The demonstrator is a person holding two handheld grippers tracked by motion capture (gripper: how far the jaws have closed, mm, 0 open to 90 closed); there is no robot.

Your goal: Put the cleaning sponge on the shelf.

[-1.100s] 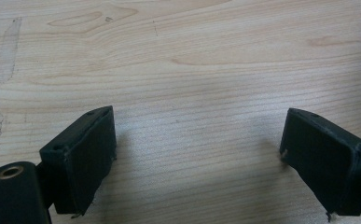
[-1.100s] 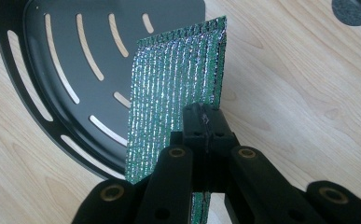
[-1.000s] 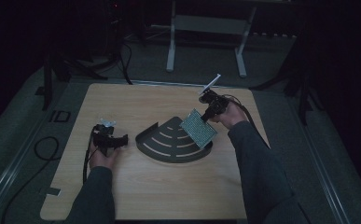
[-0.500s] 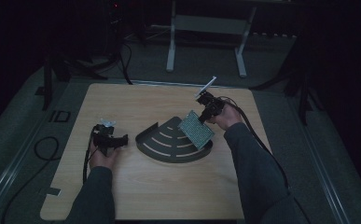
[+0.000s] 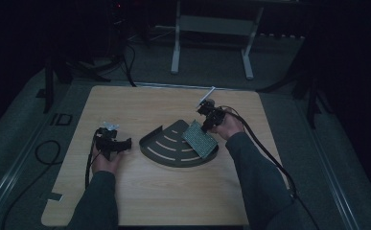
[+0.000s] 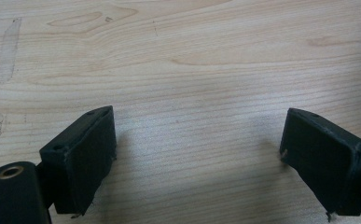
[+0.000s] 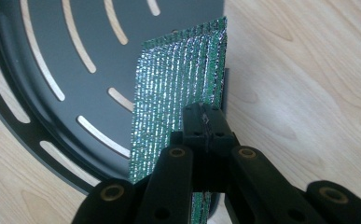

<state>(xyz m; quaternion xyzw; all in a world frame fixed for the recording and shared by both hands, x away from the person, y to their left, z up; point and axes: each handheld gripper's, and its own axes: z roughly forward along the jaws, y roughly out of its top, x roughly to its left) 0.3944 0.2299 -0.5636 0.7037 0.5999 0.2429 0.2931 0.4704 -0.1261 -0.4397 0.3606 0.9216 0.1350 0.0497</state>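
The person's two arms come in from the near edge of the wooden counter (image 5: 173, 201).

The left gripper (image 5: 112, 142) rests low on the counter, close to the left hand (image 5: 104, 160). Its jaws are wide apart with nothing between them, just bare wood. This hand has kept still.

A little farther in, near the middle of the counter, lies a dark tray (image 5: 171, 146) shaped like a fan. It has curved slots cut through its floor and a low wall along its edges.

The right gripper (image 5: 207, 123) is just past the tray's right side. Its jaws are clamped tight on the top edge of a shiny green mesh card (image 5: 200, 140). In the right gripper view the card (image 7: 178, 98) hangs below the pinched jaws, standing on its edge, over the tray's (image 7: 52, 70) right-hand part.

Compared with a second ago, the right hand (image 5: 226, 125) has come down a bit and the card has come down with it. Now the card's bottom edge is right at the tray's right wall. I can't tell if it is touching the tray floor yet.

This looks like the step of putting the card into the tray, and it seems nearly done. Next, the card likely needs to go down a tiny bit more. Then the jaws can let go. The card is thin and standing up, so it might tip over when freed.

Beyond the counter is a dark floor with the legs of a white stand (image 5: 212, 43).
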